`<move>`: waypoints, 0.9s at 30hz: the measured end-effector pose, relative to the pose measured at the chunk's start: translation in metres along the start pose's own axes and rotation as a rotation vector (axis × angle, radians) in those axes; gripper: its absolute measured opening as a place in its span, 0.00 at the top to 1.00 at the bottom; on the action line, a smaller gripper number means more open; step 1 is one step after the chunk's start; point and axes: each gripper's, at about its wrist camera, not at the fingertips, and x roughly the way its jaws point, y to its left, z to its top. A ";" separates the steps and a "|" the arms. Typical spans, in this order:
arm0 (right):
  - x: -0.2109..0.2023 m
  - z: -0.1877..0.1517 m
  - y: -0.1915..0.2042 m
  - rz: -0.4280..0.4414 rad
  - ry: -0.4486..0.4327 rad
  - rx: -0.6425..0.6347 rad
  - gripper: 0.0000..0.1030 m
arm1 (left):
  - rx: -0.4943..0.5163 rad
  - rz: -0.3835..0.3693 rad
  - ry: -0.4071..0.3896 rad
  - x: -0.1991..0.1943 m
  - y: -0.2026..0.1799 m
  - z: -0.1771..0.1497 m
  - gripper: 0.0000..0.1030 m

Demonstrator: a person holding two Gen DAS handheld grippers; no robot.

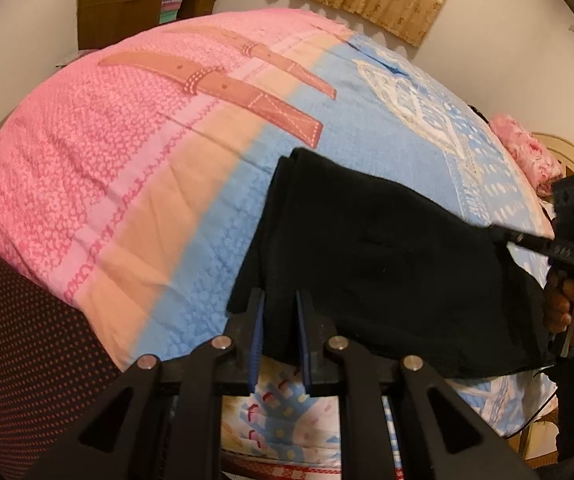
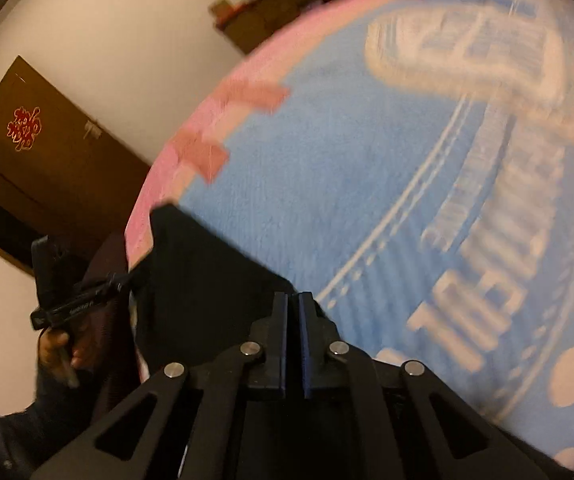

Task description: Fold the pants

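Black pants (image 1: 371, 256) lie folded on the blue part of the bed cover, near the bed's front edge. My left gripper (image 1: 280, 300) sits at the pants' near left edge, its jaws slightly apart with black cloth between them. My right gripper (image 2: 293, 300) is shut on the pants' edge (image 2: 215, 280) and lifts it a little; it also shows in the left wrist view (image 1: 499, 236) at the pants' right side. The right wrist view is blurred by motion.
The bed (image 1: 127, 160) has a pink and blue cover. A pink pillow (image 1: 527, 152) lies at the right by a headboard. A brown cabinet (image 1: 139, 4) stands at the far wall. A dark dotted chair back (image 1: 19, 340) is at the lower left. A brown door (image 2: 47, 160) is at left.
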 end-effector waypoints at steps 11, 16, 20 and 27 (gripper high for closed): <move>0.013 0.002 -0.027 -0.066 -0.019 0.010 0.94 | 0.095 0.157 -0.065 -0.003 -0.008 0.001 0.65; -0.008 0.005 -0.008 -0.211 -0.057 -0.080 0.92 | 0.034 0.133 -0.063 -0.006 0.015 0.002 0.59; -0.010 0.014 0.032 -0.179 -0.102 -0.185 0.85 | -0.014 0.019 0.004 0.003 0.013 -0.002 0.60; 0.064 0.036 0.114 -0.041 -0.010 -0.425 0.54 | -0.016 0.008 0.038 0.010 -0.002 -0.013 0.60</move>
